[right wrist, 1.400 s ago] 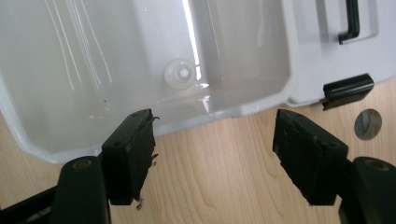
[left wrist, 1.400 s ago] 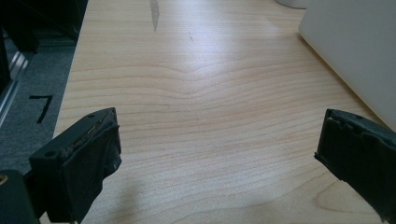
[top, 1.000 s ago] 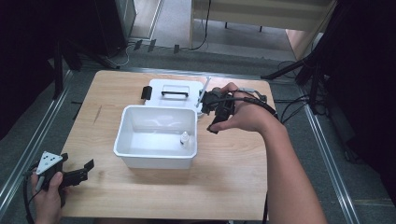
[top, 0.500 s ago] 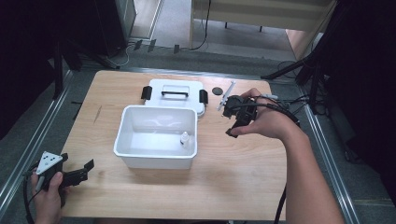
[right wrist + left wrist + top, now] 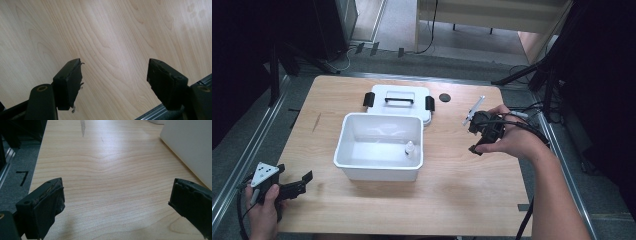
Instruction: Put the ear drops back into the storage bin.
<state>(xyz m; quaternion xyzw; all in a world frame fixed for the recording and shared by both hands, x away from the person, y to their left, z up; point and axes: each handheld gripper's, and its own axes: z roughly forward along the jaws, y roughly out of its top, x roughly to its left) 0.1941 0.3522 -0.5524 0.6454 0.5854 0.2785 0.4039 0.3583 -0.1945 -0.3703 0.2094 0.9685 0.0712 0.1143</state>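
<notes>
Meanwhile, the small white dropper bottle [image 5: 410, 149] stands upright inside the open white plastic bin [image 5: 378, 172], between both grippers; right gripper [image 5: 476, 136] nearer, left gripper [image 5: 298, 185] farther, both wide open, empty.

A light wooden desk [image 5: 452, 190] carries an open white tub [image 5: 379, 170] near its middle. A small white dropper bottle [image 5: 410, 149] stands upright inside the tub, at its right wall. The tub's white lid [image 5: 398, 101], with a black handle and black clips at each end, lies flat just beyond the tub's far side. A small dark round disc [image 5: 444, 97] lies right of the lid, apart from it.
</notes>
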